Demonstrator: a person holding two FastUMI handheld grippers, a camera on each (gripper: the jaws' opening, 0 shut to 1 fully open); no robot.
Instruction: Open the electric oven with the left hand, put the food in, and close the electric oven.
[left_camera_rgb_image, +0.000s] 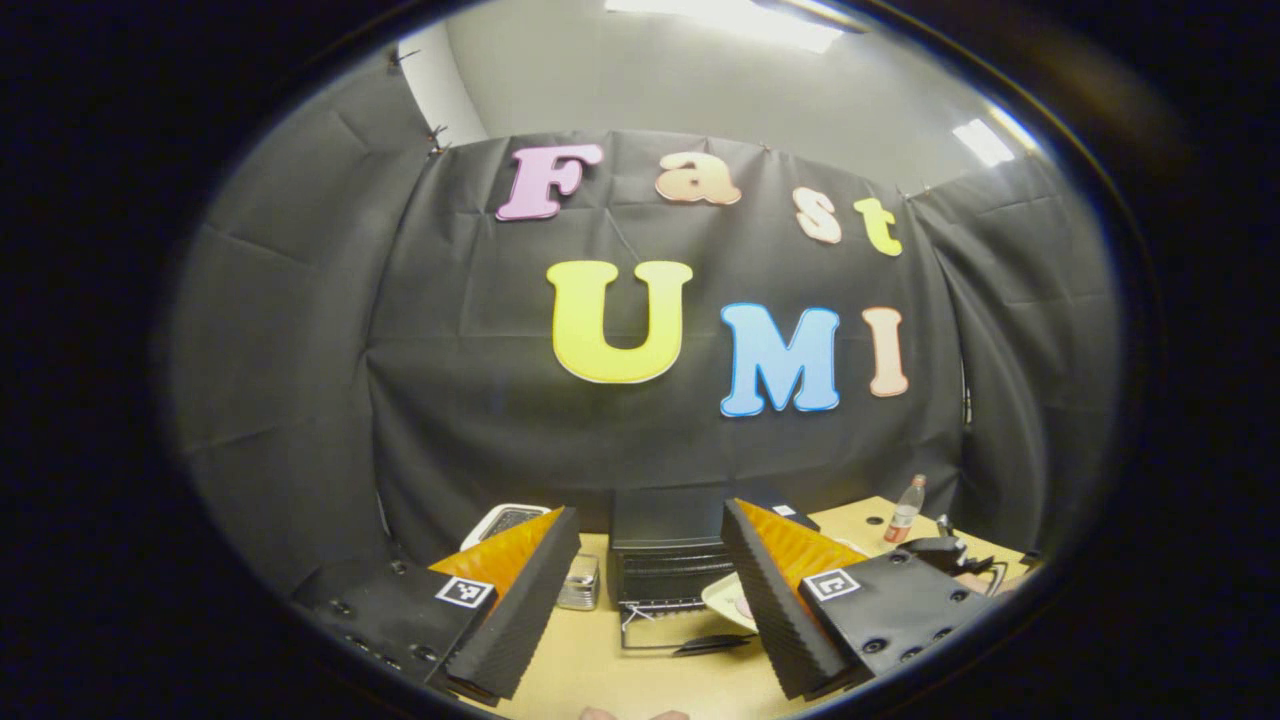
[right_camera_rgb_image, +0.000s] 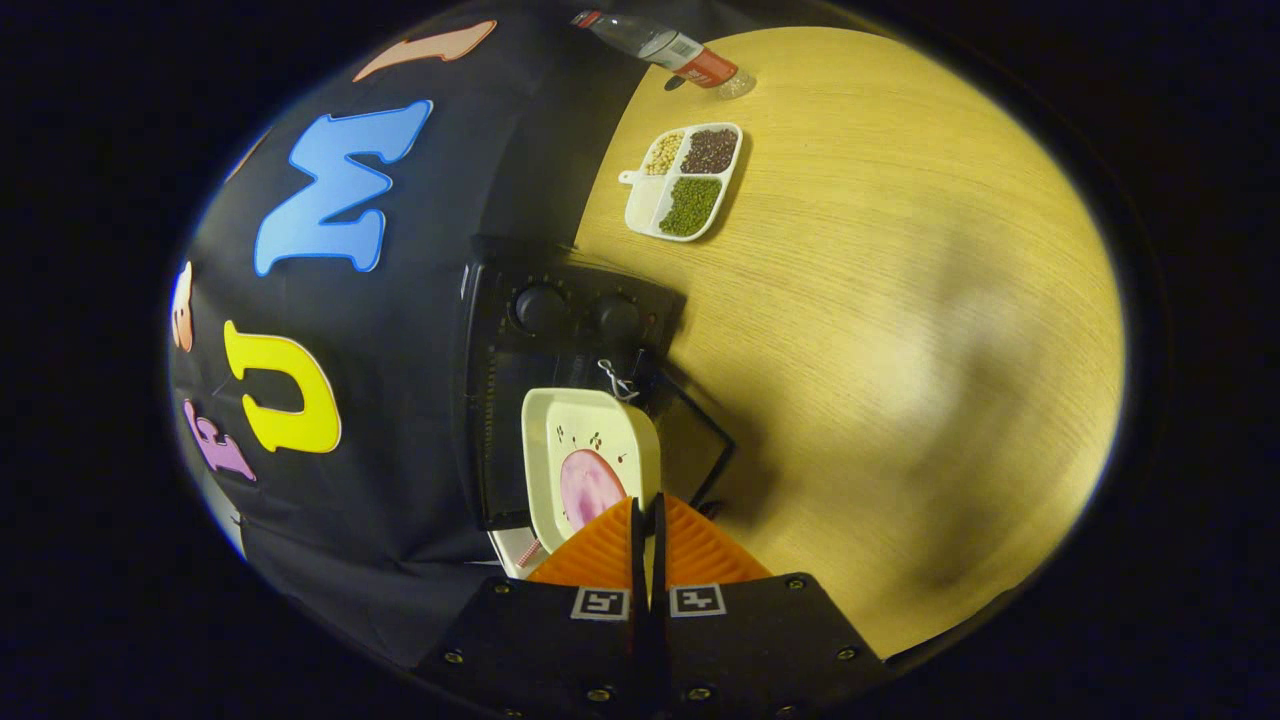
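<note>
The black electric oven (left_camera_rgb_image: 665, 520) stands at the back of the wooden table, its glass door (left_camera_rgb_image: 685, 632) dropped open and lying flat. In the left gripper view my left gripper (left_camera_rgb_image: 648, 508) hangs open in front of the oven with nothing between its fingers. A cream square plate (right_camera_rgb_image: 590, 450) with a pink piece of food (right_camera_rgb_image: 588, 486) sits at the oven's mouth above the open door (right_camera_rgb_image: 700, 440). My right gripper (right_camera_rgb_image: 647, 500) is shut on the plate's near rim. The plate's edge (left_camera_rgb_image: 728, 598) also peeks out behind my left gripper's right finger.
A divided white tray of beans (right_camera_rgb_image: 685, 180) and a clear bottle with a red label (right_camera_rgb_image: 665, 45) lie beyond the oven's knob side (right_camera_rgb_image: 580, 315). A white device (left_camera_rgb_image: 505, 520) and a small metal box (left_camera_rgb_image: 580, 582) stand left of the oven. Bare wooden tabletop (right_camera_rgb_image: 900, 350) spreads around.
</note>
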